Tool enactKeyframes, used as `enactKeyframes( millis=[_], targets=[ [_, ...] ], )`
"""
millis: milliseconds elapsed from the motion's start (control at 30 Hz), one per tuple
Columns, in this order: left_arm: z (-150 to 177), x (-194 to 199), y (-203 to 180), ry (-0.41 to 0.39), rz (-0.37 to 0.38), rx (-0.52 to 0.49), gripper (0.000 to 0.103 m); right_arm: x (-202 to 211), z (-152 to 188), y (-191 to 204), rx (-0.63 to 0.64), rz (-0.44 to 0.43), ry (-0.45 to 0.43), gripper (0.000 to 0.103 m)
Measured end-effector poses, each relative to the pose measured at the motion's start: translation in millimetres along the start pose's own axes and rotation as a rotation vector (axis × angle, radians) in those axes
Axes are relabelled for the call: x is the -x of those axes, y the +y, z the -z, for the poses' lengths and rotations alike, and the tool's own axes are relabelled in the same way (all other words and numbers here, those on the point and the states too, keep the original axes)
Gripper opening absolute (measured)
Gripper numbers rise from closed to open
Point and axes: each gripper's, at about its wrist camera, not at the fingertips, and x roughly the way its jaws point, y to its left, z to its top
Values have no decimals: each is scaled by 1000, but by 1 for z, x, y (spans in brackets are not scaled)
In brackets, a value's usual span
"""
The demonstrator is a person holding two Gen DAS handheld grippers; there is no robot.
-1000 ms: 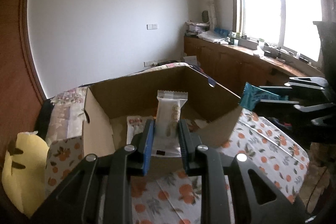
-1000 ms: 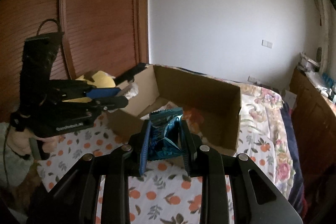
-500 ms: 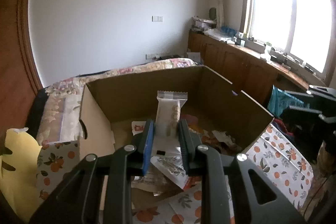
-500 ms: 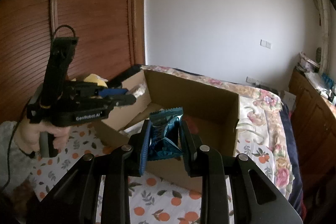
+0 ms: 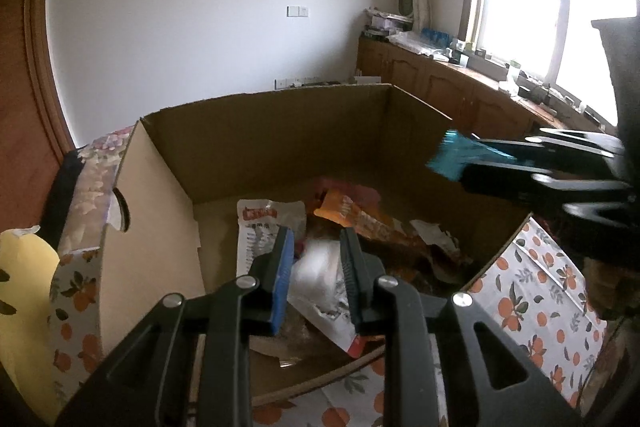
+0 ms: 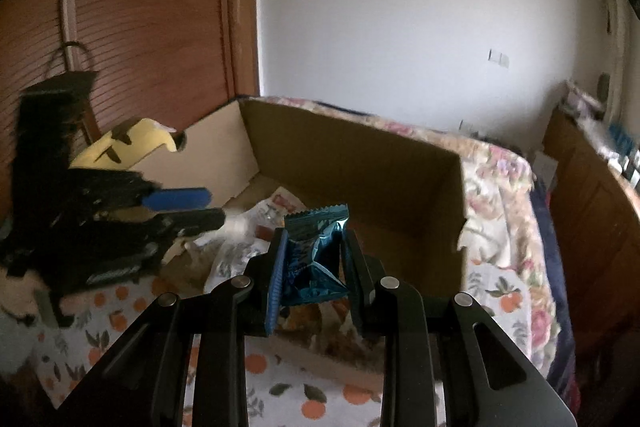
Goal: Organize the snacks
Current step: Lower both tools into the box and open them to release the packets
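An open cardboard box [image 5: 256, 131] [image 6: 352, 163] stands on the orange-print cloth, with several snack packets [image 5: 352, 211] lying inside. My left gripper [image 5: 316, 235] hangs over the box's inside. A white snack packet [image 5: 318, 269] sits low between its pads, blurred. In the right wrist view the left gripper [image 6: 208, 207] reaches in from the left, with the white packet [image 6: 236, 227] a smear at its tip. My right gripper [image 6: 314, 239] is shut on a crumpled teal snack packet [image 6: 312, 259] above the box's near wall. From the left wrist view, the right gripper [image 5: 464, 167] and teal packet [image 5: 448, 157] come over the box's right wall.
A yellow plush toy [image 5: 24, 287] [image 6: 132, 143] lies left of the box. The orange-print cloth [image 5: 540, 287] covers the surface around the box. A floral bedspread [image 6: 496, 171] lies behind, wooden cabinets [image 5: 460, 87] run under the window, and a wooden wardrobe door [image 6: 140, 27] stands at the left.
Both grippers have moved forward and down over the box. The white packet, upright and sharp before, now sits lower and blurred between the left pads. The teal packet is unchanged in the right grip.
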Motion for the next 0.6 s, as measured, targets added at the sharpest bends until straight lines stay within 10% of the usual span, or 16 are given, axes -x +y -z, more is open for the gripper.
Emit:
enactKeyframes(
  millis=[600],
  targets=[
    [6, 23, 1, -48, -43, -7, 42, -68, 0, -4, -88, -80, 136, 26]
  ],
)
